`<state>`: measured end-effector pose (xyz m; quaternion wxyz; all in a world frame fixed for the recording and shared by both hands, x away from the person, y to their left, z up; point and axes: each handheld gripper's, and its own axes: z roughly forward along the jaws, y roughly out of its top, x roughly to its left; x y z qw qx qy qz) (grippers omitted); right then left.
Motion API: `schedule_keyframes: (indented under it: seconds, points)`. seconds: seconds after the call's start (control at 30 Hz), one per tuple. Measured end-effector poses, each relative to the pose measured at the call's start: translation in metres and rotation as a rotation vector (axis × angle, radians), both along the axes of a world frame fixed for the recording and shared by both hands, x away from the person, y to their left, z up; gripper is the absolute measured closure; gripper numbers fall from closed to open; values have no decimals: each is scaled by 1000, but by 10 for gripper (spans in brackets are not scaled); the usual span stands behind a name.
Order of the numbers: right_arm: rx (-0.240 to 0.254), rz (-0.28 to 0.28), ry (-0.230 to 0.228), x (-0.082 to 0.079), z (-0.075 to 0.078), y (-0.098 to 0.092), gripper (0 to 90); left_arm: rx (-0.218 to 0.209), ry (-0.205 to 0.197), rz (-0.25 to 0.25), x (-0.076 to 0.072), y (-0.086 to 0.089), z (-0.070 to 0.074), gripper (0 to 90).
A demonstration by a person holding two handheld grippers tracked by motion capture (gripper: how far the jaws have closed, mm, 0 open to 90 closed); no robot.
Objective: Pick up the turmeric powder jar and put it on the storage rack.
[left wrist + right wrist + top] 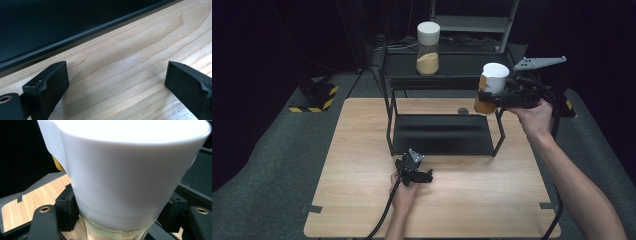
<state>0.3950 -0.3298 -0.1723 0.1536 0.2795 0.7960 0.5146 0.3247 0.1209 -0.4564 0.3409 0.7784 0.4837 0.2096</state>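
Above the right end of the black rack [442,132], the jar [490,90] hangs in the air, tilted, clear of both shelves and of the desk [362,165]. It is a glass jar with a wide white lid and an orange-brown filling in its lower part; a patch of yellow shows at the side of the lid. The right gripper [504,98] holds it from the side, its fingers [65,208] clamped on the glass just under the lid. In the right gripper view the lid takes up most of the frame, so the jar's body and bottom are cut off and its contents cannot be made out there. A second jar [428,48], alike but upright, stands on the rack's top shelf. The left gripper [414,172] rests low on the desk in front of the rack, its fingers [50,87] spread wide with bare wood between them.
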Motion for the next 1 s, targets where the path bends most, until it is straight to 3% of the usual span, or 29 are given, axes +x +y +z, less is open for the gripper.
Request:
schedule_keyframes:
  seconds: [0.3, 0.53, 1.0]
  points:
    - [4, -12, 8, 12, 28, 11, 303, 2, 2, -2, 0, 0, 0, 53]
    - [-5, -63, 2, 21, 48, 24, 304, 3, 1, -1, 0, 0, 0, 53]
    - [0, -194, 24, 49, 54, 48, 304, 3, 0, -2, 0, 0, 0, 53]
